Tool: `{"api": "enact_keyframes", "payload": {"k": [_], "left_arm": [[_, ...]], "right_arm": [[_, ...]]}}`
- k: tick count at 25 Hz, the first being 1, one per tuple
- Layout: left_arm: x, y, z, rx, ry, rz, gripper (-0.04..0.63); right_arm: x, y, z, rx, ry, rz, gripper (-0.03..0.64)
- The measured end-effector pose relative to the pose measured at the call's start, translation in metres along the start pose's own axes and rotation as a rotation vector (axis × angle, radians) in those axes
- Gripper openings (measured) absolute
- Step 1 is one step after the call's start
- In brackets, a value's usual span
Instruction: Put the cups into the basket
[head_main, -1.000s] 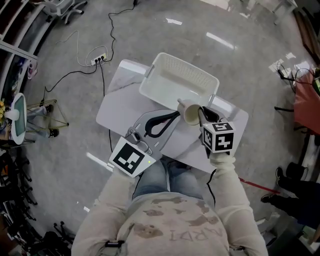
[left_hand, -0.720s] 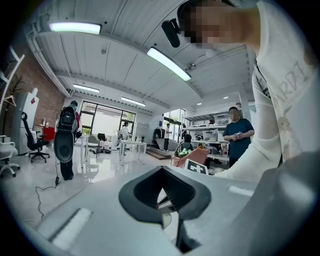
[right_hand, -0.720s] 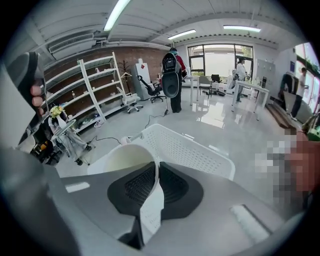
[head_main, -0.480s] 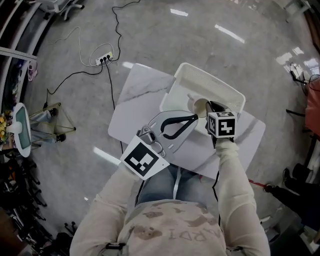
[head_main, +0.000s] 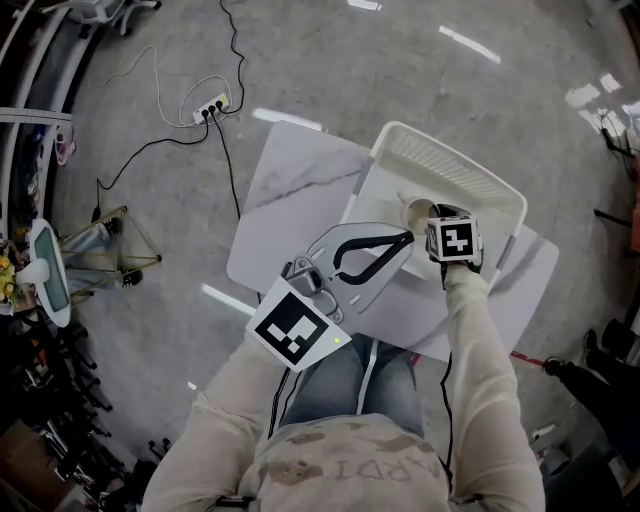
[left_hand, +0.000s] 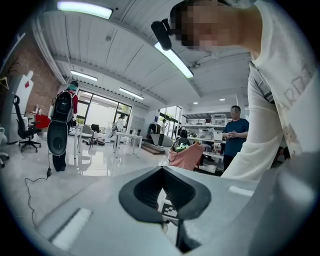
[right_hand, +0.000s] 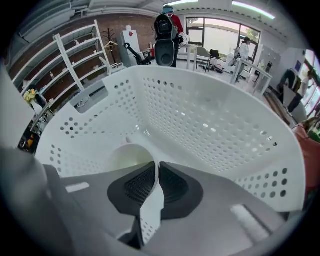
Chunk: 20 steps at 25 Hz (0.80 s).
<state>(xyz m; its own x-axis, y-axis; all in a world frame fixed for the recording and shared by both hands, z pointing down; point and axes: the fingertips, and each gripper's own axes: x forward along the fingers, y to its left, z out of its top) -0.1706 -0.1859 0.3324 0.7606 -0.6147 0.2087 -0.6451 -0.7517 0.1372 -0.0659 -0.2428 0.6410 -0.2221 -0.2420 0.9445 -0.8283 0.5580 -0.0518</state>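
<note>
Where my right tool reaches in over the near wall of the white perforated plastic basket, it pinches the rim of a pale cream cup. The right gripper view shows both dark ribbed pads pressed on that thin rim, one on each side, with the cup tipped on its side and its round mouth facing the tool. The cup hangs inside the basket, low against the dotted wall; I cannot tell whether it touches the bottom.

My left tool is just beside, over the worktop, with its tips pressed together and nothing between them. In the left gripper view the pads meet at the front and leave only a diamond-shaped gap behind.

The basket stands at the far right part of the white marble-patterned worktop, whose left half is bare. Beneath is a grey polished floor that mirrors the ceiling lights, and a white power strip with black cables lies on it beyond the worktop. The room is a large workshop with a brick wall, white shelving, tall windows and long strip lights overhead. A person in a blue shirt stands far off.
</note>
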Motion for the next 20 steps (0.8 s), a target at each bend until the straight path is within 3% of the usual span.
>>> {"api": "enact_keyframes", "payload": {"k": [10,20], "left_arm": [[0.000,0.008,-0.034,-0.042,0.031,0.007,0.001],[-0.001,0.005,-0.032,-0.030,0.029,0.008,0.001]], "right_arm": [[0.041,-0.007,-0.016,-0.079,0.070,-0.032,0.049],[0.042,-0.007,-0.022,-0.106,0.067,-0.011,0.055]]}}
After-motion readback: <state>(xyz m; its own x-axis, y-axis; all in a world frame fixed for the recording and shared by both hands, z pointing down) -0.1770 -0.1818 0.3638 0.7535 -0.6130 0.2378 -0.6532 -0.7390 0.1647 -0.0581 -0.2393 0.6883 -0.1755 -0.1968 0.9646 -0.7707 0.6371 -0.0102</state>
